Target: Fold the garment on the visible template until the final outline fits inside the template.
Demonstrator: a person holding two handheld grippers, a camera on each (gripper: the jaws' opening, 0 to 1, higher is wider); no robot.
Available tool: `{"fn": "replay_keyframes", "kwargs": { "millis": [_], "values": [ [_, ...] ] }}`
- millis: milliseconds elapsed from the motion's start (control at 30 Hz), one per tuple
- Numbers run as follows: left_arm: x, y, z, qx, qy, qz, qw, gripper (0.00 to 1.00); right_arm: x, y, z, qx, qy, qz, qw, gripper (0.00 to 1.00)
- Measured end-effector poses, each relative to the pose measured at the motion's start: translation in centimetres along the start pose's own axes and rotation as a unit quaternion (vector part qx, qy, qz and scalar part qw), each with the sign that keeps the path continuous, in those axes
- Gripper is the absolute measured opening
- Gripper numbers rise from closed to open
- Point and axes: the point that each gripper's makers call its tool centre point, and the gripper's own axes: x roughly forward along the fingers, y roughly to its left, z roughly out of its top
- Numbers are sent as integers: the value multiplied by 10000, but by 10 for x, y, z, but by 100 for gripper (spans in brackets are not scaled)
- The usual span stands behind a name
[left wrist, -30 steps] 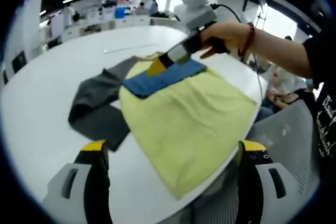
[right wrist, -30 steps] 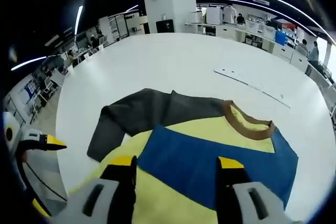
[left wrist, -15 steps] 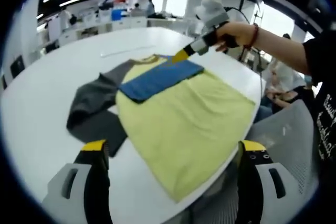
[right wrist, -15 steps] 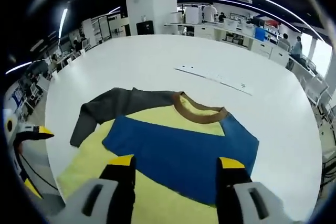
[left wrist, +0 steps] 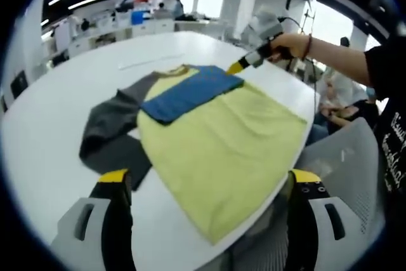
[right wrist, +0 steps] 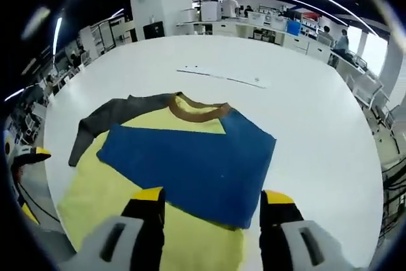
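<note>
Yellow cloth of the garment [left wrist: 222, 144] lies flat on the white counter [left wrist: 44, 138], its blue sleeve [right wrist: 190, 163] folded across the chest. The dark grey sleeve [left wrist: 114, 131] is spread out at about ten o'clock from the left tongs [left wrist: 206, 220], so that side is nearer for the next fold, I think. Both the left tongs and the right tongs [right wrist: 206, 220] are open wide and hold nothing. The garment's long axis runs from the brown collar [right wrist: 196, 109] toward six o'clock in the right gripper view.

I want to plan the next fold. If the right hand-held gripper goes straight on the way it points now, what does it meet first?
Most likely the blue folded sleeve, which lies straight ahead between the open jaws of the right hand-held gripper, on top of the yellow shirt body. Depth is unclear, so the height above the cloth cannot be judged.
</note>
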Motion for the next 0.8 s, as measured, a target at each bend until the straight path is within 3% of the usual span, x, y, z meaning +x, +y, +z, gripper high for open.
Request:
{"fn": "replay_keyframes", "kwargs": {
  "millis": [400,667,800],
  "values": [
    [0,-1,-5,-20,59,-10,10000,99,4,-31,-34,523,157,-295,9981,42],
    [-2,0,-11,-70,97,10,9999,99,7,-37,-36,845,-6,-295,9960,35],
    [-3,1,-12,-119,101,43,9999,99,9,-40,-39,915,-22,-323,9953,24]
  ]
}}
